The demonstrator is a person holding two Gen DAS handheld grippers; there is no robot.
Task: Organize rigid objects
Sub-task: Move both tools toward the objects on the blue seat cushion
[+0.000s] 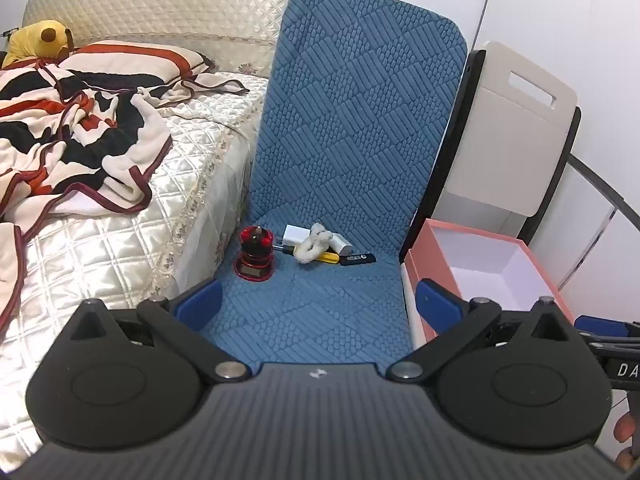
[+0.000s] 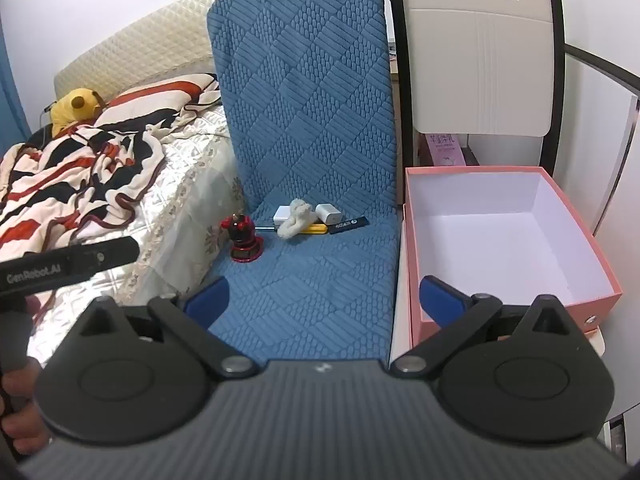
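two white chargers (image 2: 283, 213), one pink box (image 2: 516, 300), one red figurine (image 2: 243, 239)

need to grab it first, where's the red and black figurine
In both wrist views the red and black figurine stands on the blue seat cushion, left of the white charger.

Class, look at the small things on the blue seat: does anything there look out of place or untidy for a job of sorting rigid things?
Yes. A soft white fluffy loop lies draped over the white chargers and a yellow tool, so it is the only soft thing there. The pink box beside the seat holds nothing.
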